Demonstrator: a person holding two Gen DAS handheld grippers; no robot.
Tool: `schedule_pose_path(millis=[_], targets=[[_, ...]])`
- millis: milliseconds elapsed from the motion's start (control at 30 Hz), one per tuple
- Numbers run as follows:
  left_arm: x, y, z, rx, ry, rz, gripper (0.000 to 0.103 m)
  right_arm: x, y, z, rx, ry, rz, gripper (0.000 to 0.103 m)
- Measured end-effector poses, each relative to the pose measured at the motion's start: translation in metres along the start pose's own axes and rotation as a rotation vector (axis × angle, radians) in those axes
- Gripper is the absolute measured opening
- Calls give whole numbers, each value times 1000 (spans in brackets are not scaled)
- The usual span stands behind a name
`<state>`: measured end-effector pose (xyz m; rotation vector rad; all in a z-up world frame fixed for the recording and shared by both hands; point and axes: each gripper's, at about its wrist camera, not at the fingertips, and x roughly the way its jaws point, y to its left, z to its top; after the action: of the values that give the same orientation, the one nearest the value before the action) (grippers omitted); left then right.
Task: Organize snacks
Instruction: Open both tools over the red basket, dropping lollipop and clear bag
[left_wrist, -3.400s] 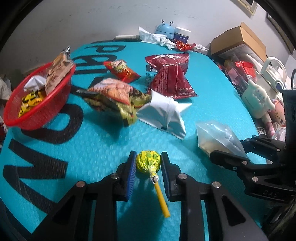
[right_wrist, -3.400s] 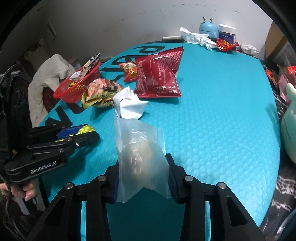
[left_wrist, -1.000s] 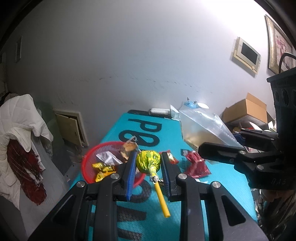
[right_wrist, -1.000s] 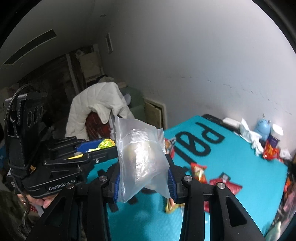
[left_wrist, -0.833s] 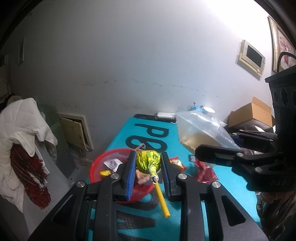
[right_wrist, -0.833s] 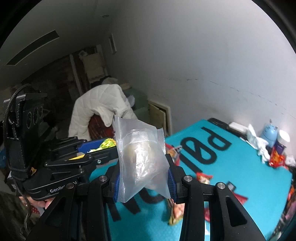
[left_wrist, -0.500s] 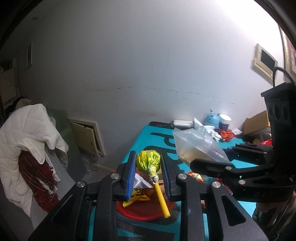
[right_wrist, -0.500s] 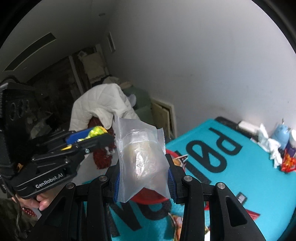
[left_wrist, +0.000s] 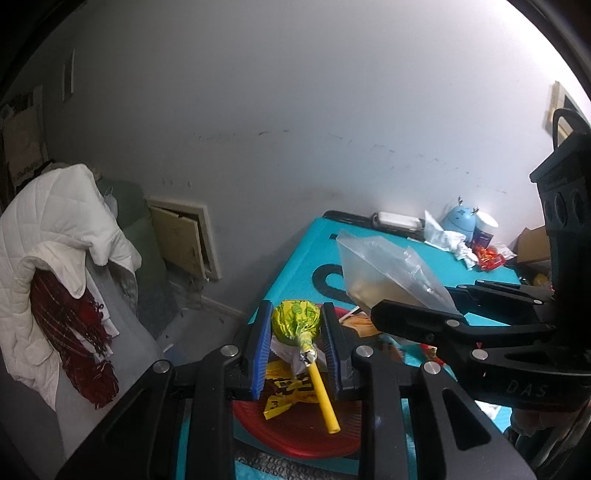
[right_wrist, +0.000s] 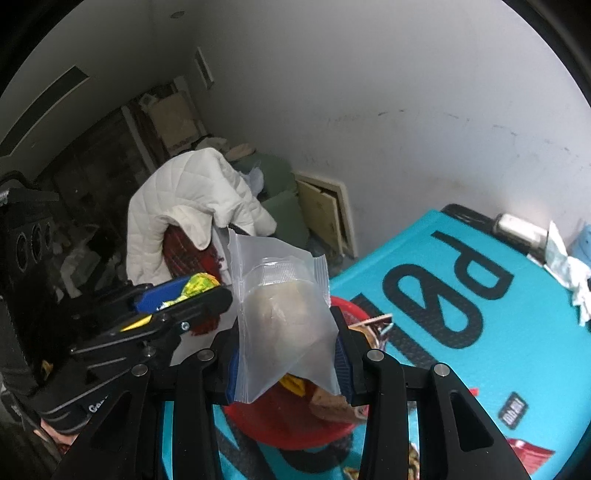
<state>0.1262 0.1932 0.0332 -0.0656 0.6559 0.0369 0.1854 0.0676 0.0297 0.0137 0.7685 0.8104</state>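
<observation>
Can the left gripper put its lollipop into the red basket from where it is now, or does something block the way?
Probably yes. The left gripper holds the lollipop above the red basket, and nothing shows between them. The right gripper, shut on the clear bag, hangs close beside, so the two might bump.

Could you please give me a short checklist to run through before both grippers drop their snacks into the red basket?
1. Left gripper shut on the yellow-green wrapped lollipop with a yellow stick: ok.
2. Right gripper shut on the clear plastic pouch with a pale snack inside: ok.
3. Red plastic basket lies below the lollipop: ok.
4. Basket lies below the pouch: ok.
5. Room left in the basket: cannot tell; packets already lie in it and the fingers hide much of it.
6. Grippers apart from each other: ok, though close side by side.
</observation>
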Motion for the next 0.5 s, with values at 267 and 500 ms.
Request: schedule_pose_path(millis=[267,500], targets=[[37,11,-10,-33,71,22,25,28,-9,-8,15,12,18,39],[62,16,-19,-30,108,53,25,51,-16,-16,29,45,18,39]])
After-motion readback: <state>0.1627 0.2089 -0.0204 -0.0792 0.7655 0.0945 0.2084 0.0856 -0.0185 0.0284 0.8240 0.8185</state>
